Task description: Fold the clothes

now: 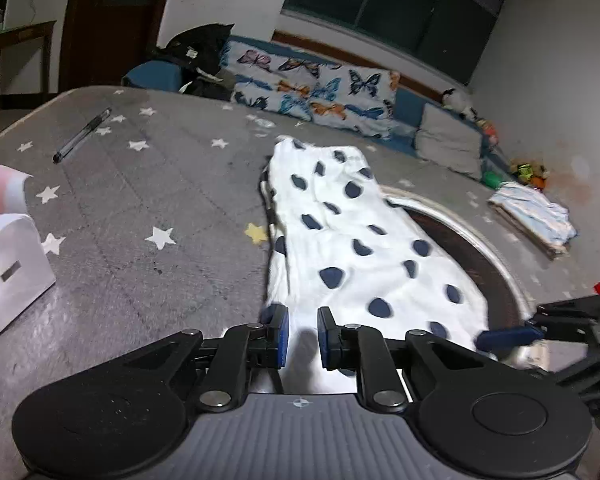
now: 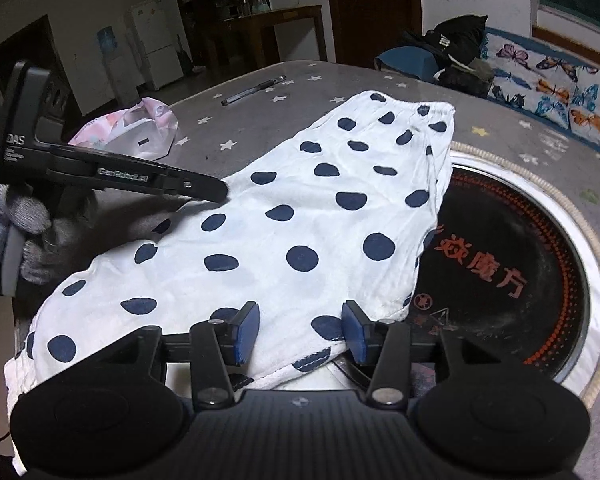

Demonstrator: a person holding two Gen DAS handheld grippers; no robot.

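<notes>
Worktop (image 1: 148,208): grey cover printed with white stars. On it before me: polka-dot garment (image 1: 352,240), spread flat, partly overlapping a round black induction cooktop (image 2: 512,256) set into the surface; pen (image 1: 82,135) at the far edge; white box (image 1: 8,272); pink plastic bag (image 2: 140,128); folded striped cloth (image 1: 534,216).

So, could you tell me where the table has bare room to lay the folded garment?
Bare star-patterned cloth lies between the pen, the white box and the polka-dot garment. The garment's other side is crowded: the round hotplate, then folded clothes.
</notes>
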